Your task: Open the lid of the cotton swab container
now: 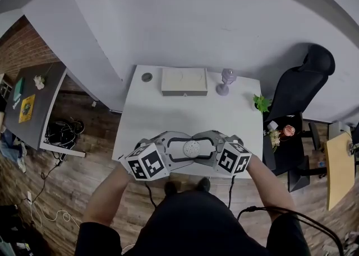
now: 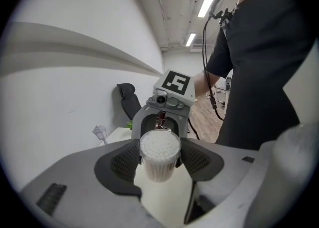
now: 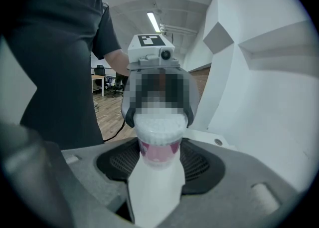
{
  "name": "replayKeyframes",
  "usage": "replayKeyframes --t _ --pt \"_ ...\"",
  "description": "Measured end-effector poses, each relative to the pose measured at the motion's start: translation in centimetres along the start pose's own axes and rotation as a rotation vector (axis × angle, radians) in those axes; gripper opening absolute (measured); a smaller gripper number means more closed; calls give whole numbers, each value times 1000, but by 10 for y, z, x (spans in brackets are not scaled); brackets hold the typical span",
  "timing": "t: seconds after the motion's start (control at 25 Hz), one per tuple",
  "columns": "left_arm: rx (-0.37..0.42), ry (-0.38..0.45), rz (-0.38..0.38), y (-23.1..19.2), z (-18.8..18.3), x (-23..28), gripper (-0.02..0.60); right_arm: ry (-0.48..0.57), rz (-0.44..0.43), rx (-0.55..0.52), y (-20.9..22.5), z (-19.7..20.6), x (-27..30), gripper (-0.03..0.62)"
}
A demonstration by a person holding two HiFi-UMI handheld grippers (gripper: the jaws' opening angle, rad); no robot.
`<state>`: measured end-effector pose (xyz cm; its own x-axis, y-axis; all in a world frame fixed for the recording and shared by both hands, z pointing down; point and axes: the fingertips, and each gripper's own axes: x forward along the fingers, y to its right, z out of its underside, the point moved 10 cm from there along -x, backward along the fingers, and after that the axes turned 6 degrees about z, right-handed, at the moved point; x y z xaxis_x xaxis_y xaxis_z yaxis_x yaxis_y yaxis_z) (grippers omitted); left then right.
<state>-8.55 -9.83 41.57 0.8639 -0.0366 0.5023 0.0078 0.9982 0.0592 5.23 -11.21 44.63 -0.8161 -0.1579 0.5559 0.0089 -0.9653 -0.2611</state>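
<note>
**A:** Clear plastic, that round cotton swab container (image 2: 159,153), packed with white swabs, and it's pinched from both sides. The left hand-held gripper (image 1: 180,149) presses its pads on the body, and the right hand-held gripper (image 1: 203,149) clamps the end with the pink label.

**B:** So it hangs between the two, off the white tabletop (image 1: 185,116) below them?

**A:** Yes, over its near edge (I can't make out the lid seam). If they pull apart crookedly, the lid could jam, or pop suddenly and scatter swabs.

**B:** And the hold itself?

**A:** The wall is smooth and the body round, so it could twist or slide out of one pair of pads. Then it would drop, perhaps past the edge to the wooden floor (image 1: 84,177). Squeezing harder might buckle the thin plastic instead.
</note>
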Motion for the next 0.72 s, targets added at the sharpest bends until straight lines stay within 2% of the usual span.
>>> replayKeyframes --t 0.16,0.32,0.48,0.72 --pt "-37 -19 33 -1 6 2 253 -20 -18 -16 -3 4 5 250" --pt "-152 21 100 -6 10 4 245 -53 -30 -49 -7 10 9 250" --pt "-241 46 141 -9 16 7 245 -58 -40 -39 -8 14 10 250" --pt "-313 63 194 -9 18 10 242 -61 -69 -9 -11 17 9 250"
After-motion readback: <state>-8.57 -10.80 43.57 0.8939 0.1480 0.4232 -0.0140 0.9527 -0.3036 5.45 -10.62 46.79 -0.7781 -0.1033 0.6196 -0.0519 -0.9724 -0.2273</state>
